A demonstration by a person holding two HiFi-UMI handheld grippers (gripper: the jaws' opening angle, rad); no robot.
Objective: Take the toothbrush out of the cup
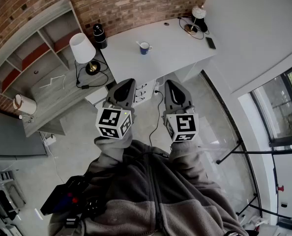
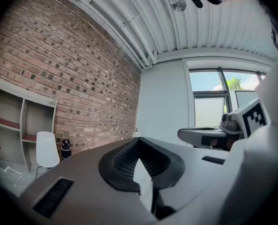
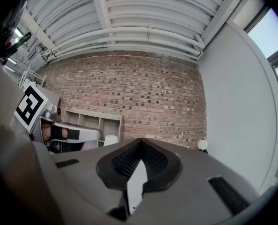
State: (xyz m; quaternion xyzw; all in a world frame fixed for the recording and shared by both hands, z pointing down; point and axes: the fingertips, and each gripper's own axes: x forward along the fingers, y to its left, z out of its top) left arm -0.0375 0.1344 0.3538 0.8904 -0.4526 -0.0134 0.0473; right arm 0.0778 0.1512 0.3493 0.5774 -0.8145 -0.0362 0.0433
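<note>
A blue cup (image 1: 145, 48) stands on the white desk (image 1: 170, 45) far ahead, with a white toothbrush (image 1: 139, 44) leaning out of it to the left. Both grippers are held close to the person's body, well short of the desk and pointing toward it. My left gripper (image 1: 128, 83) is shut with nothing between its jaws, and its closed tips show in the left gripper view (image 2: 139, 142). My right gripper (image 1: 170, 84) is shut and empty too, seen close up in the right gripper view (image 3: 140, 144). The cup does not appear in either gripper view.
A white-shaded lamp (image 1: 82, 48) and a black bottle (image 1: 99, 35) stand left of the desk by a grey shelf unit (image 1: 35, 58). A small round lamp (image 1: 199, 14) and a phone (image 1: 211, 43) lie at the desk's far right. A power strip (image 1: 144, 89) is below the desk.
</note>
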